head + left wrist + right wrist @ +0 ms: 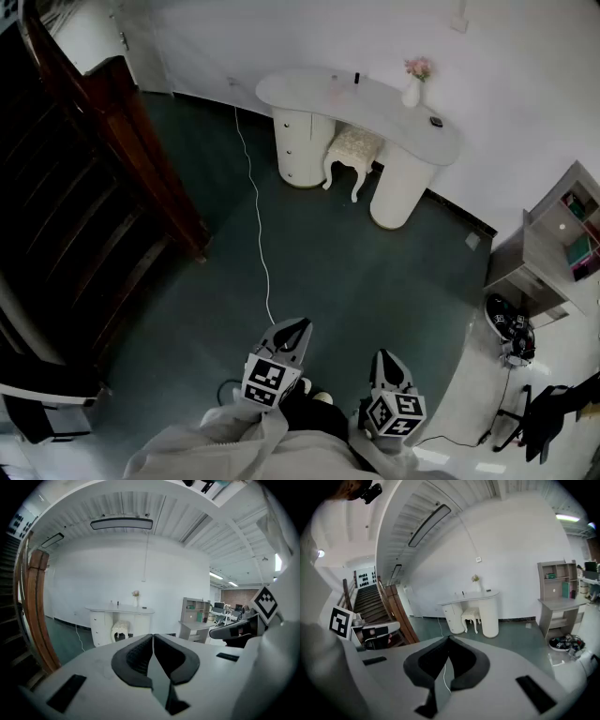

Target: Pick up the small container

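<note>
A white curved vanity table (309, 89) stands far across the green floor, also seen in the left gripper view (101, 609) and the right gripper view (487, 595). On its top are a small dark upright item (356, 78), a flat dark item (436, 121) and a white vase with pink flowers (413, 86); all are too small to tell further. My left gripper (298, 328) and right gripper (382, 357) hang low by the person's body, far from the table. The left gripper's (153, 635) jaws are shut and empty. The right gripper's (449, 638) jaws are shut and empty.
A white stool (352, 150) sits under the table. A dark wooden staircase with a banister (112, 141) fills the left. A white cable (258, 216) runs along the floor. A grey shelf unit (553, 248), shoes (511, 323) and a black chair (553, 412) stand at the right.
</note>
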A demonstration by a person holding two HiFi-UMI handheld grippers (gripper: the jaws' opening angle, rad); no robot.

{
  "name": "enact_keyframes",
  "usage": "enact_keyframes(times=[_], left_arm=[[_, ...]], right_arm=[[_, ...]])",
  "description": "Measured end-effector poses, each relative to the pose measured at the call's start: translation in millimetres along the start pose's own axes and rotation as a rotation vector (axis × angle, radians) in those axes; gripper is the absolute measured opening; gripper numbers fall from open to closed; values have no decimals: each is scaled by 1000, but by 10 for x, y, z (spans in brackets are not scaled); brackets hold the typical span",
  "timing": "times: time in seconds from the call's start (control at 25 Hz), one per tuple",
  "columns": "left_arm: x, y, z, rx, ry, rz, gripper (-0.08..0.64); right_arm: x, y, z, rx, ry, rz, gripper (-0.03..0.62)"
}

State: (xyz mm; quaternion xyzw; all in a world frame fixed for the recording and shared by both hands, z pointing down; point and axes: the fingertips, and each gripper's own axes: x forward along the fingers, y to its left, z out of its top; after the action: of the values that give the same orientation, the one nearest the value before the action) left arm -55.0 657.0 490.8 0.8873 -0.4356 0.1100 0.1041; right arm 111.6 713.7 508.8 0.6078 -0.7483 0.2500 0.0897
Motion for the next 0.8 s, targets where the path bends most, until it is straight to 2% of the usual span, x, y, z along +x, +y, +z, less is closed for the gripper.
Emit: enact_keyframes(times=[0.16,0.52,0.8], left_arm=[[-75,-37,-77,-1,-11,15,23],[-359,-256,-442,-15,6,71,23],[-351,-255,-421,-6,7,95,23]], right_arm=[[-68,44,-73,-1,-14,7,49],[-250,42,-537,9,35,39,49],[-320,-8,-493,4,21,50,49]])
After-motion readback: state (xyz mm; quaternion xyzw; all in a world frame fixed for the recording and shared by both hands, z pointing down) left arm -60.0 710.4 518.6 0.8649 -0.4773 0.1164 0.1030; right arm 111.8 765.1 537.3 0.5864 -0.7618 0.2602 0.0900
